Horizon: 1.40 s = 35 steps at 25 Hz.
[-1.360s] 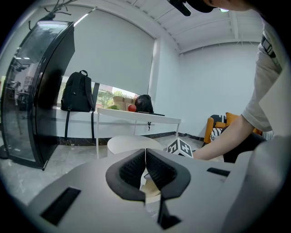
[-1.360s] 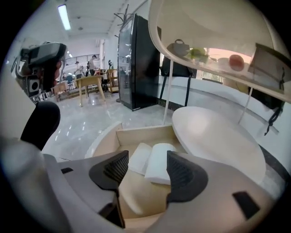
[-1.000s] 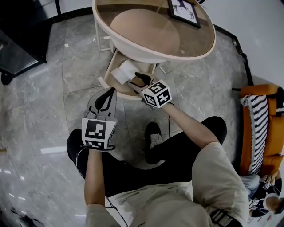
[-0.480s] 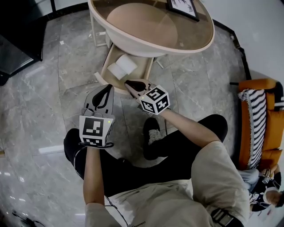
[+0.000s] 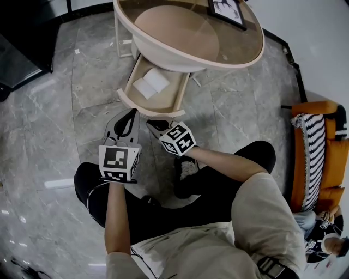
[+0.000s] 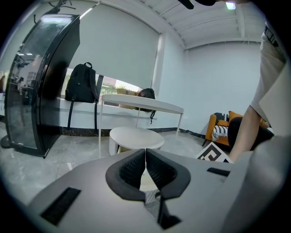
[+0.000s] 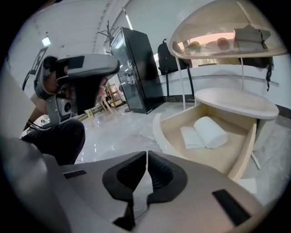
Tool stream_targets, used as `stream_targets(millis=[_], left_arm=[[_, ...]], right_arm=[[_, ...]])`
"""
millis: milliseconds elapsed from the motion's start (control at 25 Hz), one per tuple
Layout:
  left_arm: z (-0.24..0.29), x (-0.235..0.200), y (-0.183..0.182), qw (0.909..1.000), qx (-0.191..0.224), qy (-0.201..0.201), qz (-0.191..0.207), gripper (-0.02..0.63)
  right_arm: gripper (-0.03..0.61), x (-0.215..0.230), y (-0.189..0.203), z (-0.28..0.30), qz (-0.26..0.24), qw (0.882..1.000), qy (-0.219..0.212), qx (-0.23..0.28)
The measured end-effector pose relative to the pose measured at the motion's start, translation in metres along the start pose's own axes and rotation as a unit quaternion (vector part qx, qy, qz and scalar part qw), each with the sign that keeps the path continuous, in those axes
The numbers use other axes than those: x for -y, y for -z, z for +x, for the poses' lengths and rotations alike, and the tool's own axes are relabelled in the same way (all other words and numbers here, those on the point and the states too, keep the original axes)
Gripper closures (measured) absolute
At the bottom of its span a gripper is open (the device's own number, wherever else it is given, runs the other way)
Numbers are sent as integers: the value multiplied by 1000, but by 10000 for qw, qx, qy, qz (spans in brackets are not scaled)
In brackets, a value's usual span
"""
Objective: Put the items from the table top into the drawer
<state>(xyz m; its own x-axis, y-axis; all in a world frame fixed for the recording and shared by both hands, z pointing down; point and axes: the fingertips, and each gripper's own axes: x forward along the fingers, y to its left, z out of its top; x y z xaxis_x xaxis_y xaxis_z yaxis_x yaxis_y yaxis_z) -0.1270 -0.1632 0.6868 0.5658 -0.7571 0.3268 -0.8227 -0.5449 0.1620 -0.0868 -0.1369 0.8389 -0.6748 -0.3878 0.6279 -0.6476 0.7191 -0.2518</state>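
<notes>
Head view: white cloths (image 5: 150, 83) in drawer (image 5: 167, 98)

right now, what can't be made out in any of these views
- Picture frame: head view, cut off by the top edge; its image is too small to read.
- Back of the drawer: head view, hidden under the table.
- Things on the table top: right gripper view, only blurred shapes seen from below through the glass.
- Drawer contents: left gripper view, blocked by the left tool body.

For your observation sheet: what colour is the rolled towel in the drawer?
The towel is white; right gripper view.
</notes>
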Motion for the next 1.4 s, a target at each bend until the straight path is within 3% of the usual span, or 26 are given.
stream_targets(millis=[360,800,1080,1400], left_arm=[[-4,3,0,9999,-67,-3,118,592],[13,24,-18,9989,3,332,334,592],[18,35,-24,9989,36,298,349,592],[22,30,-22,9996,-49,173,218,592]], right_arm=[[541,26,-4,9,541,9982,251,3],[541,74,-33,16,414,9955,816,265],[543,99,-51,25,512,9934,941,411],[543,151,-74,24,598,9862,1420,600]])
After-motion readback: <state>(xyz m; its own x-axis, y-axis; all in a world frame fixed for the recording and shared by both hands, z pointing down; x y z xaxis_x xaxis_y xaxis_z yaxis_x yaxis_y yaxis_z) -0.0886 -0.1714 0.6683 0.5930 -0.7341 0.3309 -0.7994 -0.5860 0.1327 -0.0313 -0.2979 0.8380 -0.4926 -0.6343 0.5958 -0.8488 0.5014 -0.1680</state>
